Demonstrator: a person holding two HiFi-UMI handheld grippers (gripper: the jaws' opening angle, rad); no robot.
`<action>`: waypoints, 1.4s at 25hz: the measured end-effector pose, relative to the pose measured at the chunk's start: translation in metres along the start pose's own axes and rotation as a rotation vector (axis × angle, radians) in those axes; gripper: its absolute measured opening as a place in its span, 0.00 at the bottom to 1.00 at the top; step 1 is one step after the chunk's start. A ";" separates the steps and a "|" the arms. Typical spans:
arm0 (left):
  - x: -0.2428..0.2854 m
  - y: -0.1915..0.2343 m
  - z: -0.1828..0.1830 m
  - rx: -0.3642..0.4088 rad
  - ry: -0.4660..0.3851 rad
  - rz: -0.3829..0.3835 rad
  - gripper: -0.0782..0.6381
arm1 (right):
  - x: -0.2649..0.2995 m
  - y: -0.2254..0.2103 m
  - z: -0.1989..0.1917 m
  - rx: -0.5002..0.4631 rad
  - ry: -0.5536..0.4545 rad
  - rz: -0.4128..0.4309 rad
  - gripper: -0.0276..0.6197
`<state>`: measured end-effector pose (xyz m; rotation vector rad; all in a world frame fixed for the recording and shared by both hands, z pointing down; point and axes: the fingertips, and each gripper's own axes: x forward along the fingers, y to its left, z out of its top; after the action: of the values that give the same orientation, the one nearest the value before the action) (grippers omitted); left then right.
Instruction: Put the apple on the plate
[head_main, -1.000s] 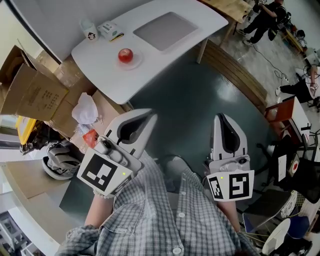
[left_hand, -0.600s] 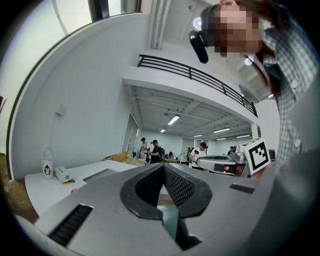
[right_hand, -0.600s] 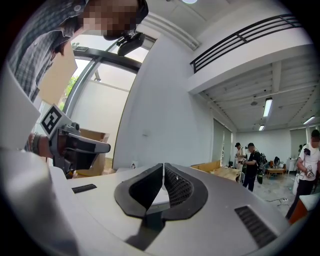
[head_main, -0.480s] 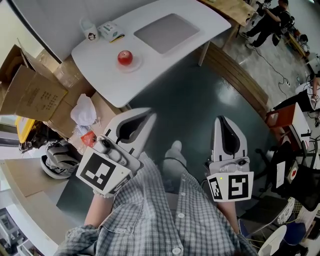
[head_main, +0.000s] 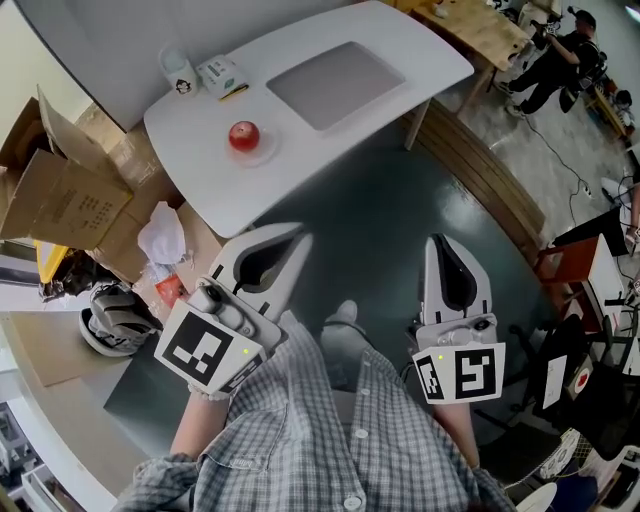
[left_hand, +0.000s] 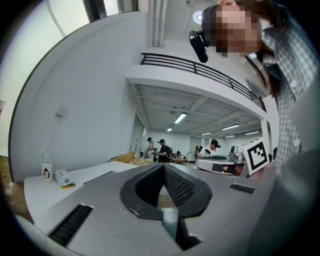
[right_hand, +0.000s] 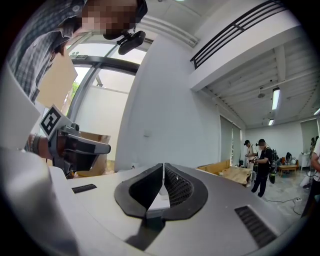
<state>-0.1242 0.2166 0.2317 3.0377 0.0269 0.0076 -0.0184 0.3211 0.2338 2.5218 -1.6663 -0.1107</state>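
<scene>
The white table (head_main: 200, 150) stands well ahead of the person, across a dark floor, with flattened cardboard (head_main: 60, 190) piled beside its left end. The person's forearms, in a checked shirt (head_main: 330, 440), are bent at the waist and reach forward side by side. Each holds its tool level and aimed toward the table. The left tool (head_main: 298, 240) has its jaws pressed together with nothing between them. The right tool (head_main: 440, 242) is likewise closed tip to tip and empty. Each of the two carries one marker cube at its rear.

One grey mat (head_main: 335, 82) lies on the table's right half. One red apple (head_main: 243, 135) sits on one small plate (head_main: 262, 153) near the table's front left edge, well apart from both tools. One bottle (head_main: 178, 72) and one small box (head_main: 222, 75) stand just beside each other at the back left corner.

Only the head view shows the apple and plate. The left gripper view catches the bottle and box low at its left, and a group of people far down the hall. The right gripper view shows the left tool at its left edge and two people standing at its right.
</scene>
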 end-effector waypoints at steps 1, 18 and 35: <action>0.006 0.000 0.000 0.001 0.001 0.007 0.12 | 0.004 -0.006 0.000 0.000 -0.001 0.008 0.08; 0.105 -0.009 0.005 -0.022 -0.024 0.114 0.12 | 0.040 -0.104 -0.012 -0.019 -0.022 0.110 0.08; 0.165 -0.011 -0.003 -0.005 0.000 0.070 0.12 | 0.061 -0.144 -0.033 0.011 -0.007 0.104 0.08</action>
<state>0.0403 0.2305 0.2343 3.0325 -0.0790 0.0130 0.1408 0.3229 0.2474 2.4392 -1.8022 -0.1013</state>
